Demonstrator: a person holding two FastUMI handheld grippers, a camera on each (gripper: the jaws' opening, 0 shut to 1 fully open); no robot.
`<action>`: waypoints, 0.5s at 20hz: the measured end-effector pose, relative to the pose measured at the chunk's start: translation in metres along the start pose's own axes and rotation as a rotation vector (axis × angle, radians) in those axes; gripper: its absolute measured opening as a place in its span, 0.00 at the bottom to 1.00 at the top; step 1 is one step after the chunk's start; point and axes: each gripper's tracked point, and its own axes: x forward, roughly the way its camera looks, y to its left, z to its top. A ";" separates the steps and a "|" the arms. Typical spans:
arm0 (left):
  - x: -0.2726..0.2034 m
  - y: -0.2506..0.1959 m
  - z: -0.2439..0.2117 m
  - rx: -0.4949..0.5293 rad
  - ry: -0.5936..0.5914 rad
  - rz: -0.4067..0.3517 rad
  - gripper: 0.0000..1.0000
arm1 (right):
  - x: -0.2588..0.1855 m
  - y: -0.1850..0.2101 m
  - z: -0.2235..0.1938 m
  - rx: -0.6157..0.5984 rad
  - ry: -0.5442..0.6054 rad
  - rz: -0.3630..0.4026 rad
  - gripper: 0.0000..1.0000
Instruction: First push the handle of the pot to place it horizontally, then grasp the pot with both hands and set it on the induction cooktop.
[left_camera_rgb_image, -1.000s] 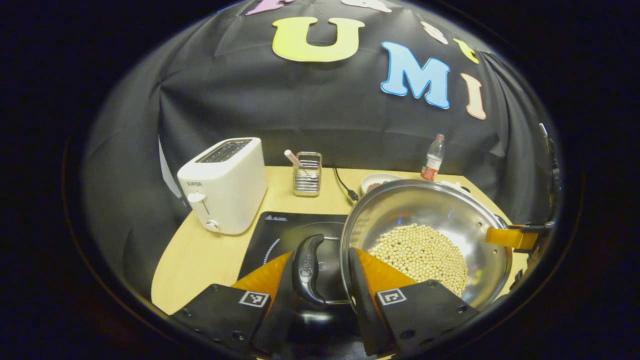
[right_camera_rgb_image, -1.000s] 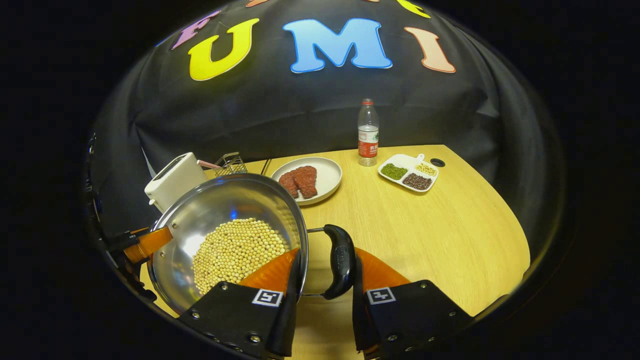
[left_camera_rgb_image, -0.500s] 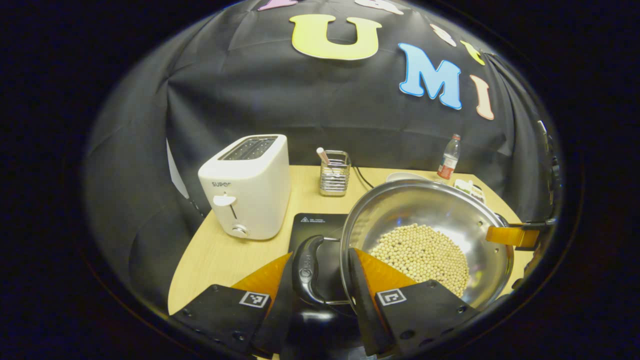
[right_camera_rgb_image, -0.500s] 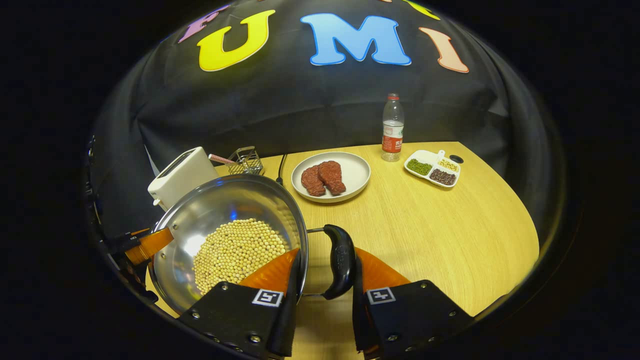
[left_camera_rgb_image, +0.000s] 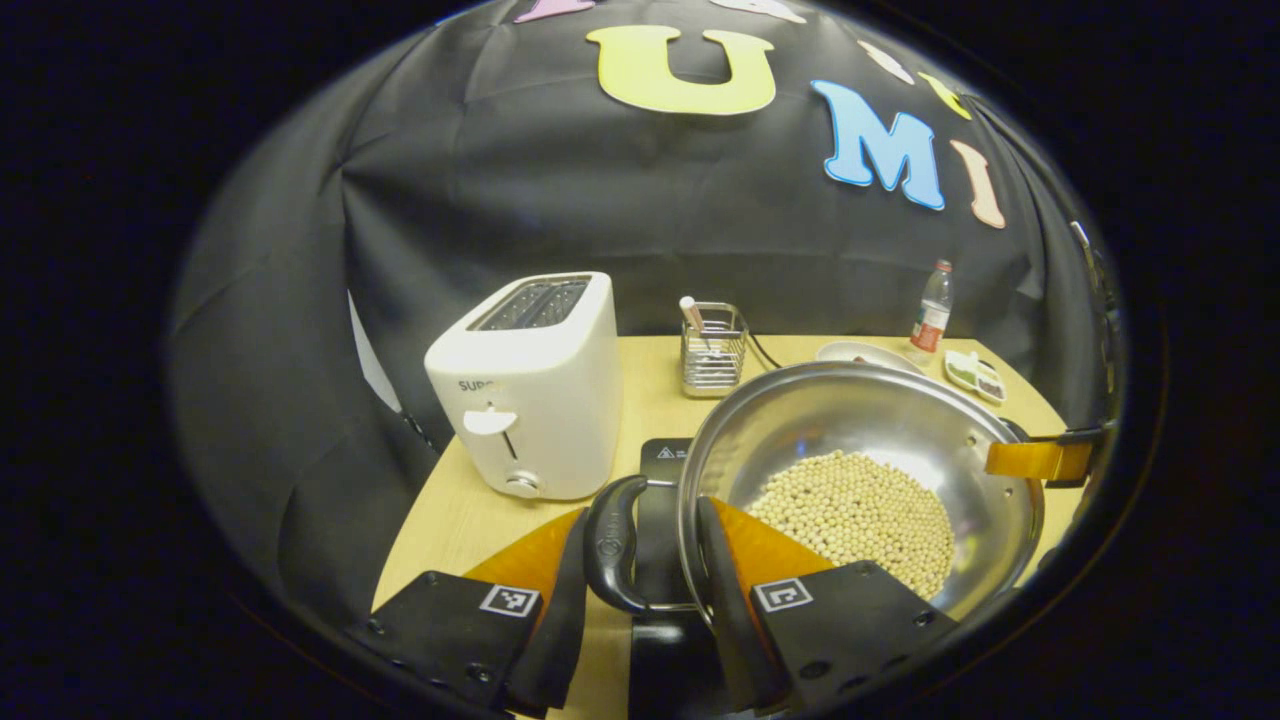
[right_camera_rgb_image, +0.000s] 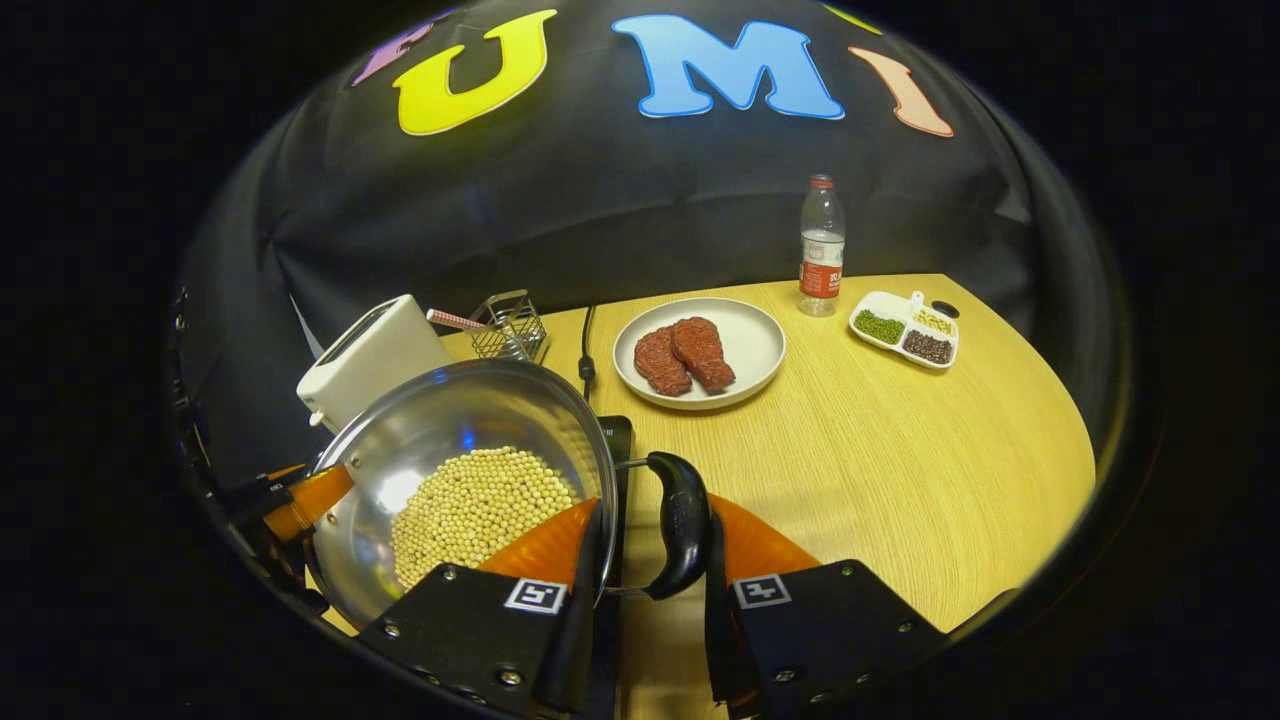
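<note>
pot (right_camera_rgb_image: 450, 420) silver | beans (right_camera_rgb_image: 475, 505) pale yellow | toaster (left_camera_rgb_image: 530, 390) white | cooktop (left_camera_rgb_image: 660, 520) black | table (right_camera_rgb_image: 880, 450) light wood

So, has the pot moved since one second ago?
Yes. In the right gripper view the pot has drawn away from the plate, toward the toaster; the cooktop now shows under it.
</note>
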 end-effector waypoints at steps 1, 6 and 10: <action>0.001 0.002 0.000 -0.003 -0.004 0.001 0.68 | 0.001 0.001 0.001 0.002 -0.003 0.002 0.46; -0.001 0.008 -0.004 -0.030 -0.010 0.031 0.72 | 0.001 0.004 0.005 0.006 -0.033 0.025 0.50; -0.005 0.017 0.009 -0.015 -0.056 0.104 1.00 | -0.015 -0.002 0.021 -0.002 -0.100 0.011 1.00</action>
